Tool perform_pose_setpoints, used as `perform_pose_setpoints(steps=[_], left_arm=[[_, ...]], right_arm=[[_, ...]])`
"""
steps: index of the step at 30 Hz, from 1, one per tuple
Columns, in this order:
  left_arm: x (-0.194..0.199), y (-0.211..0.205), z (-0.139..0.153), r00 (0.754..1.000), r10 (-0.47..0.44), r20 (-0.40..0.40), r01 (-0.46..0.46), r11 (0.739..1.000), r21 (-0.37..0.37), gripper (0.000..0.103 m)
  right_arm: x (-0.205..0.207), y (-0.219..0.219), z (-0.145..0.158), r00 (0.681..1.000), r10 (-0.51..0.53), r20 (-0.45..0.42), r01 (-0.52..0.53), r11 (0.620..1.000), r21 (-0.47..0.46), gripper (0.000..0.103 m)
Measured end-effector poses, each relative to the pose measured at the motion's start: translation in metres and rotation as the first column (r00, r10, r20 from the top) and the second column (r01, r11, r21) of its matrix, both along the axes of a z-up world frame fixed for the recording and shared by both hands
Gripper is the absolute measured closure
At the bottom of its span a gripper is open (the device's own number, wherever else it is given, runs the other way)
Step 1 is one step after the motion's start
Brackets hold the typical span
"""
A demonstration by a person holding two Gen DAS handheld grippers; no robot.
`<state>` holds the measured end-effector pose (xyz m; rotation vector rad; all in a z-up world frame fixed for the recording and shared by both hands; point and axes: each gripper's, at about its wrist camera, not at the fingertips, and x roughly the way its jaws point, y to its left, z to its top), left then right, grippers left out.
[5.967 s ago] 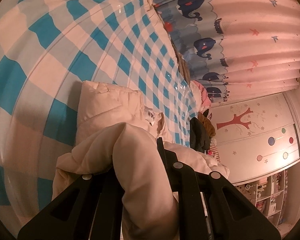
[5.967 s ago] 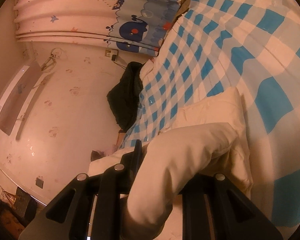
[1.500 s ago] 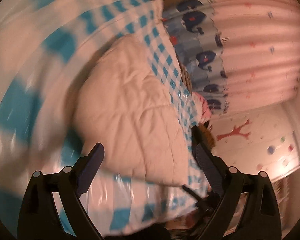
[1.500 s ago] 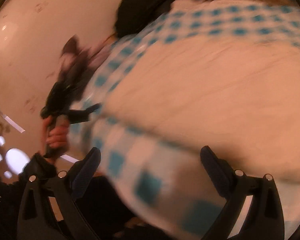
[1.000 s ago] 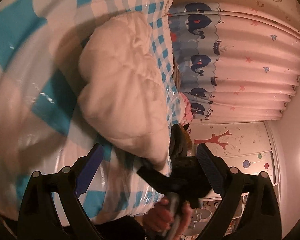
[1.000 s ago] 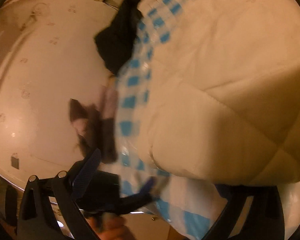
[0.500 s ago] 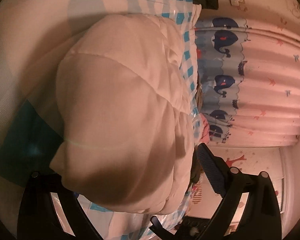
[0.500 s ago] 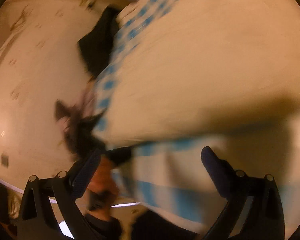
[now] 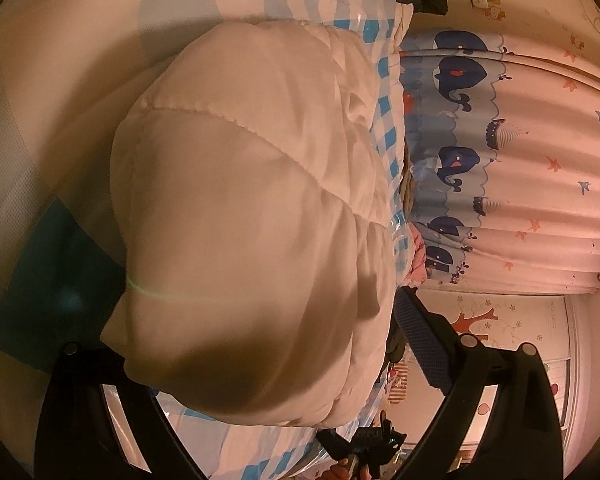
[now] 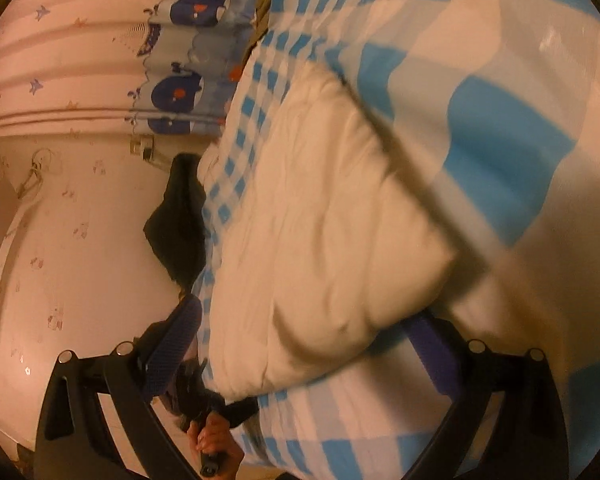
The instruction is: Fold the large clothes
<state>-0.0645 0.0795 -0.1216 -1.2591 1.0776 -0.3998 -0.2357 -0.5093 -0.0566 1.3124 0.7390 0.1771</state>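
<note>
We hold left tongs and right tongs spread wide, empty. Padded white garment lies bunched on checked bed cover. Next: grip near hem at 6 o'clock, both sides level.

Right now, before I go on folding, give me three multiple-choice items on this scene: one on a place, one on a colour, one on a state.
1. The cream jacket lies on:
A. the checked sheet
B. the floor
C. a chair

2. The sheet's checks are:
A. red and white
B. blue and white
C. green and yellow

3. The left tongs and right tongs are:
A. both shut on the jacket
B. one open, one shut
C. both open

Answers: 1 A, checks show all round the jacket. 2 B, both views show it. 3 C, fingers spread wide on each.
</note>
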Motion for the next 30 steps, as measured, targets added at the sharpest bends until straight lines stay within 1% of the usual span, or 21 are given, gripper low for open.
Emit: perform_pose_setpoints(steps=[2,3,6,7,8,9,10,11,12,13,14,15,16,18,20,22,24,26,28,30], left_arm=[[0.0,-0.001,-0.001,1.0,-0.003,-0.002,0.003,1.0,0.003,0.012],[0.001,-0.002,-0.001,1.0,-0.005,-0.002,0.005,1.0,0.008,0.012],[0.001,-0.004,-0.002,1.0,-0.004,-0.009,0.004,1.0,0.022,0.012],[0.001,-0.004,-0.002,1.0,-0.002,-0.012,0.002,1.0,0.024,0.012],[0.001,-0.004,-0.002,1.0,0.0,-0.016,0.0,1.0,0.025,0.012],[0.002,-0.004,-0.002,1.0,0.001,-0.021,0.0,1.0,0.027,0.012],[0.002,-0.004,-0.003,1.0,0.0,-0.025,0.0,0.999,0.032,0.012],[0.003,-0.005,-0.003,0.999,0.002,-0.032,-0.001,0.999,0.042,0.013],[0.003,-0.005,-0.003,0.999,0.003,-0.037,-0.001,0.999,0.052,0.019],[0.004,-0.007,-0.003,0.999,0.0,-0.049,0.004,0.997,0.083,0.032],[0.004,-0.008,-0.004,0.999,-0.007,-0.053,0.012,0.995,0.098,0.038],[0.004,-0.009,-0.003,0.999,-0.018,-0.049,0.023,0.994,0.106,0.051],[0.003,-0.009,0.001,0.999,-0.029,-0.033,0.033,0.992,0.124,0.06],[-0.001,-0.01,0.019,0.999,-0.047,0.014,0.044,0.986,0.162,0.066],[-0.006,-0.011,0.036,0.997,-0.061,0.046,0.051,0.983,0.179,0.068],[-0.014,-0.01,0.052,0.994,-0.08,0.076,0.064,0.979,0.191,0.069],[-0.028,-0.007,0.065,0.99,-0.102,0.098,0.081,0.977,0.196,0.069],[-0.045,-0.001,0.072,0.988,-0.112,0.104,0.091,0.977,0.191,0.069],[-0.074,0.01,0.075,0.987,-0.12,0.107,0.098,0.978,0.186,0.069],[-0.109,0.021,0.075,0.985,-0.13,0.111,0.106,0.975,0.197,0.069]], right_arm=[[-0.006,-0.007,0.002,0.998,-0.066,0.024,0.066,0.998,-0.019,0.008],[-0.01,-0.013,0.001,0.997,-0.077,0.029,0.078,0.997,-0.02,0.008],[-0.003,-0.012,-0.005,0.997,-0.078,0.013,0.078,0.996,-0.037,0.008],[-0.002,-0.013,-0.005,0.997,-0.076,0.012,0.077,0.996,-0.039,0.011],[-0.002,-0.015,-0.005,0.997,-0.074,0.017,0.075,0.997,-0.036,0.016],[0.001,-0.016,-0.006,0.998,-0.061,-0.004,0.06,0.997,-0.053,0.047],[0.006,-0.019,-0.009,0.998,-0.057,-0.019,0.055,0.997,-0.063,0.064],[0.007,-0.018,-0.011,0.999,-0.048,-0.013,0.047,0.997,-0.056,0.066],[0.008,-0.018,-0.01,0.999,-0.036,-0.011,0.035,0.997,-0.067,0.07],[0.008,-0.017,-0.005,1.0,-0.018,-0.004,0.018,0.995,-0.098,0.072],[0.008,-0.016,-0.001,1.0,-0.008,0.002,0.008,0.993,-0.117,0.073],[0.007,-0.015,0.006,1.0,0.006,0.013,-0.004,0.99,-0.14,0.075],[0.006,-0.014,0.012,1.0,0.016,0.022,-0.012,0.987,-0.157,0.076],[0.001,-0.009,0.033,0.998,0.048,0.05,-0.037,0.977,-0.212,0.078],[-0.006,-0.004,0.053,0.994,0.077,0.081,-0.055,0.968,-0.246,0.079],[-0.019,0.0,0.07,0.989,0.1,0.11,-0.069,0.963,-0.261,0.079],[-0.034,0.003,0.078,0.986,0.116,0.122,-0.081,0.961,-0.266,0.079],[-0.058,0.007,0.081,0.983,0.134,0.125,-0.097,0.959,-0.265,0.079],[-0.085,0.011,0.08,0.981,0.148,0.124,-0.113,0.961,-0.254,0.079],[-0.123,0.02,0.073,0.978,0.173,0.114,-0.138,0.955,-0.261,0.079]])
